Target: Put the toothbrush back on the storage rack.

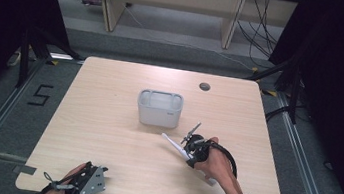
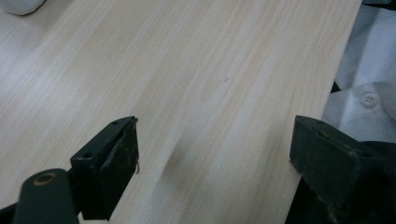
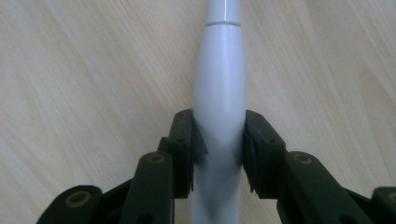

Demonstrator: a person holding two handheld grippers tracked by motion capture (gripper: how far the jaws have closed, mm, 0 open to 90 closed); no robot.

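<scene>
A long white handle-shaped tool (image 1: 174,145) lies on the wooden table (image 1: 104,133), slanting toward the grey bin (image 1: 159,108). In the right gripper view its pale grey body (image 3: 219,93) runs straight up between the jaws, and both black pads press on its sides. My right gripper (image 1: 192,152) is shut on it, just right of and nearer than the bin. My left gripper (image 1: 85,186) rests at the table's near edge, left of centre. In the left gripper view its jaws stand wide apart over bare wood, and the left gripper (image 2: 215,149) is open with nothing between them.
The grey bin stands near the table's middle with its top open. A round cable hole (image 1: 204,86) sits at the far right of the table. Desk legs and cables lie on the floor beyond. White fabric with a button (image 2: 369,100) shows past the table edge.
</scene>
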